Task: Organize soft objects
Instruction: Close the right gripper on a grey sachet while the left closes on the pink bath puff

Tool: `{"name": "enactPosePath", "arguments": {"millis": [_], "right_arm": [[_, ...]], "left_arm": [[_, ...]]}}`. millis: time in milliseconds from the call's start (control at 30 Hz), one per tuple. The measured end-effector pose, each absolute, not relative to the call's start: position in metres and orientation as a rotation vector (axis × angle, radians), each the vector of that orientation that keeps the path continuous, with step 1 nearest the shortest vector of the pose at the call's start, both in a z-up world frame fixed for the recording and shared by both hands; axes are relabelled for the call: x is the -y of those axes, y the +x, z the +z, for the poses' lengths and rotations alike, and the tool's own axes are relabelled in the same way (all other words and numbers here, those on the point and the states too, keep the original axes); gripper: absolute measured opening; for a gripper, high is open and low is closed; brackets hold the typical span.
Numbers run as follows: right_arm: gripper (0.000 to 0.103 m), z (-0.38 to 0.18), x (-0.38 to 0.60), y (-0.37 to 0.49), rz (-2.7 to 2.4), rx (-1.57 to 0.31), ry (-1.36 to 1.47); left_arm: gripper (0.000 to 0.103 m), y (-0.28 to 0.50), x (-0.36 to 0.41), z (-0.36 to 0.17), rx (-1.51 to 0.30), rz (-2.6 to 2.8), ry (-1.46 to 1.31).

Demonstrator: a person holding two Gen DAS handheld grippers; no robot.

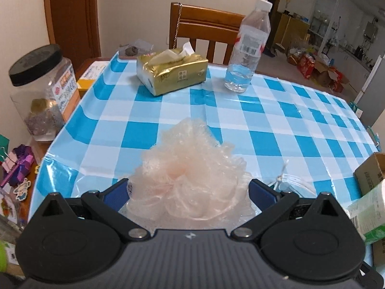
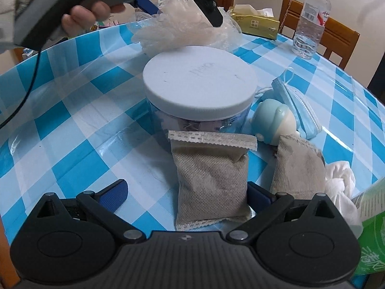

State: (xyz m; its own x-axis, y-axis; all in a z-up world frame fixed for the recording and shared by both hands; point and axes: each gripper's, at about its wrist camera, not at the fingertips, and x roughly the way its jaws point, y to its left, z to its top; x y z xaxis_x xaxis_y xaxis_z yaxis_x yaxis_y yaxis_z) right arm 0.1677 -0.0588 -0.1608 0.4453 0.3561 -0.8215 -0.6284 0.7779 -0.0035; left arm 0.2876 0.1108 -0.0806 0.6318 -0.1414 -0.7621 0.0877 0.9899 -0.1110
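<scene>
One frilly, pale-pink mesh puff (image 1: 190,168), translucent and crumpled.

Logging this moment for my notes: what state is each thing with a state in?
Left tool: fingers spread around the pale pink mesh bath pouf.
Right tool: open, grey mesh sachet between its fingers.
White-lidded clear jar: closed.
Clear plastic water bottle: capped, upright.
Gold tissue pack: opened.

home dining room | checked tablecloth (image 1: 240,110) | wooden chair (image 1: 204,31) | tissue pack (image 1: 172,72)
</scene>
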Motion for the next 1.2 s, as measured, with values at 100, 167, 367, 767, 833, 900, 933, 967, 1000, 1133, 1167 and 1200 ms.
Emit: {"name": "enactPosePath", "arguments": {"millis": [100,167,367,767,833,900,933,967,1000,1133,1167,1200], "right_arm": [[0.103,-0.160,0.058,0.168,0.619,-0.928,-0.332],[0.103,-0.160,0.056,0.169,0.613,-0.939,-0.334],[0.102,-0.152,0.053,0.173,0.592,-0.907,-0.331],[0.070,-0.150,0.057,0.187,0.533,-0.934,-0.290],[0.064,-0.151,0.059,0.187,0.521,-0.939,-0.284],[0.062,-0.150,0.060,0.187,0.518,-0.942,-0.276],[0.061,-0.150,0.060,0.186,0.517,-0.942,-0.275],[0.061,-0.149,0.060,0.186,0.517,-0.942,-0.274],[0.060,-0.149,0.060,0.185,0.516,-0.942,-0.275],[0.059,-0.146,0.060,0.184,0.518,-0.942,-0.274],[0.059,-0.145,0.060,0.184,0.517,-0.940,-0.274],[0.059,-0.144,0.060,0.183,0.518,-0.937,-0.276]], "left_arm": [[0.102,0.293,-0.110,-0.087,-0.889,-0.134,-0.069],[0.102,0.296,-0.110,-0.090,-0.897,-0.130,-0.068],[0.102,0.298,-0.109,-0.095,-0.907,-0.127,-0.064],[0.102,0.307,-0.109,-0.106,-0.941,-0.157,-0.085],[0.102,0.307,-0.110,-0.108,-0.943,-0.157,-0.091],[0.101,0.307,-0.110,-0.108,-0.940,-0.153,-0.103],[0.098,0.307,-0.111,-0.108,-0.938,-0.151,-0.106],[0.092,0.307,-0.111,-0.107,-0.936,-0.153,-0.113],[0.088,0.306,-0.111,-0.107,-0.935,-0.153,-0.118],[0.072,0.303,-0.114,-0.104,-0.920,-0.157,-0.134],[0.067,0.302,-0.114,-0.103,-0.917,-0.156,-0.137],[0.064,0.301,-0.115,-0.103,-0.915,-0.154,-0.138]]}}
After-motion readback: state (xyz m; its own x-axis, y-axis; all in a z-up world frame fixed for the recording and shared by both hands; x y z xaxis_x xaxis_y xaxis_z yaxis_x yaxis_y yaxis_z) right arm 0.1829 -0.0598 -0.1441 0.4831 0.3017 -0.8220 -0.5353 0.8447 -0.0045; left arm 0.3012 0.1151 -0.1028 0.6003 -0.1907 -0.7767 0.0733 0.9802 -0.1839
